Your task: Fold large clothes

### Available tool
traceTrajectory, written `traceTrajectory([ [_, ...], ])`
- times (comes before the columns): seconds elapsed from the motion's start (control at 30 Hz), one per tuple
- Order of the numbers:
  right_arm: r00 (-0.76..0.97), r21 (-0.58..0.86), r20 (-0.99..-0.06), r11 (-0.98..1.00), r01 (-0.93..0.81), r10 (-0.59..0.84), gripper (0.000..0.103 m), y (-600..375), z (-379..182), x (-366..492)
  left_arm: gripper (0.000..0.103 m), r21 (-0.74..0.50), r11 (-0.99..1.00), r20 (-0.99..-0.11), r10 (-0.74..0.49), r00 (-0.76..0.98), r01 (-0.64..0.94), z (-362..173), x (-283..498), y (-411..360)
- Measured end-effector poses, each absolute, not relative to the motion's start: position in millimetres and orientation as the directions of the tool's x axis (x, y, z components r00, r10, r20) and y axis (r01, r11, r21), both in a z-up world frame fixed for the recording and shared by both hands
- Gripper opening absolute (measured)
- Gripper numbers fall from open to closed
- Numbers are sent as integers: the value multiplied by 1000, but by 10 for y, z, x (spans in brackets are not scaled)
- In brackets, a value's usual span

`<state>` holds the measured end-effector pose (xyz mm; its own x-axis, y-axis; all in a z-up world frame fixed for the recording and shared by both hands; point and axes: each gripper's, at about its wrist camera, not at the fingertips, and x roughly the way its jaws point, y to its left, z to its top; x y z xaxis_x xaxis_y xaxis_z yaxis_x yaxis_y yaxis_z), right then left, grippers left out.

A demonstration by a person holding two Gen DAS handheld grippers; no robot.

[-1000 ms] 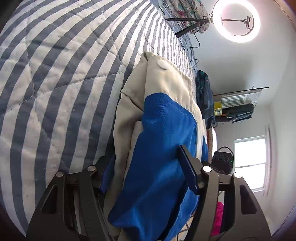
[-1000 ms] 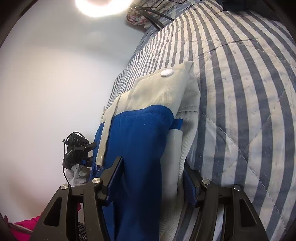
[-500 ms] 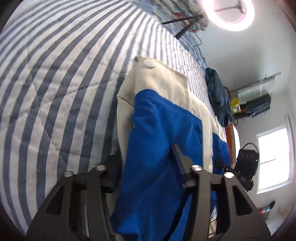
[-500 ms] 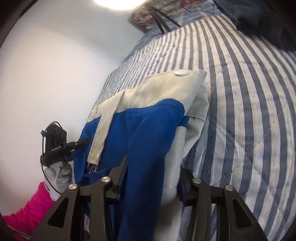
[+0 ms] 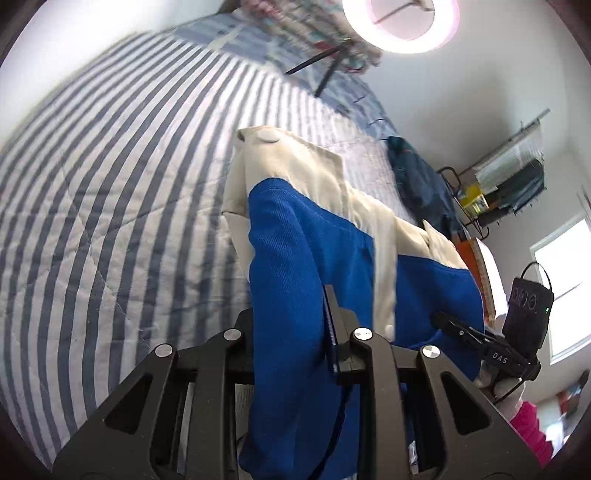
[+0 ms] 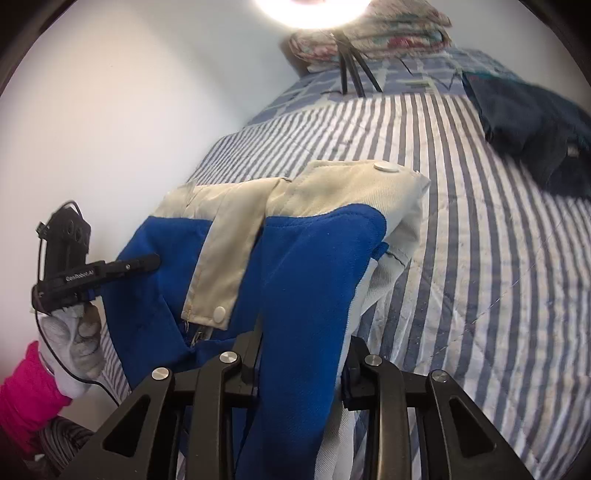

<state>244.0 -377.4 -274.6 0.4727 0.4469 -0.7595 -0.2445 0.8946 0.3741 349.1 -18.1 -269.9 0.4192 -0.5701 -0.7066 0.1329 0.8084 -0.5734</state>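
Left gripper (image 5: 291, 332) clamped on a thick fold of the blue-and-cream jacket (image 5: 295, 258), blue fabric filling the gap between its black fingers. Right gripper (image 6: 301, 354) likewise closed on the jacket, blue and off-white layers pinched between its fingers. The two grippers hold opposite ends of the same near edge; in the right wrist view the left gripper shows off to the jacket's left, held by a white-gloved hand (image 6: 74, 339) with a pink sleeve (image 6: 26, 391). Jacket is lifted at the near edge, far end resting on the striped quilt (image 5: 110, 184), blue panel folded over the cream part. White snap button (image 5: 268, 137) near the jacket's far corner; a second snap (image 6: 219, 314) on the cream placket flap closer to the grippers. Beyond the jacket on the quilt, black tripod legs (image 6: 351, 74) and floral bedding (image 6: 369, 33), with a ring light (image 5: 400, 26) above. Dark teal garment (image 6: 535, 129) lies on the quilt to the jacket's right, well apart. Bright window (image 5: 561, 295) further to the right of jacket.
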Motion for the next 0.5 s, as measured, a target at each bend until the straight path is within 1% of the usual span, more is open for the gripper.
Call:
traceTrajectory([
  [0.1, 501, 314, -764, 913, -261, 406, 29, -3784, -2575, 2332, 21, -566, 807, -696, -579, 424, 172, -2538, 3364, -344],
  [0.5, 599, 207, -738, 949, -239, 311, 29, -4430, -1972, 1944, 21, -598, 750, -627, -658, 418, 283, -2039, 3256, -1116],
])
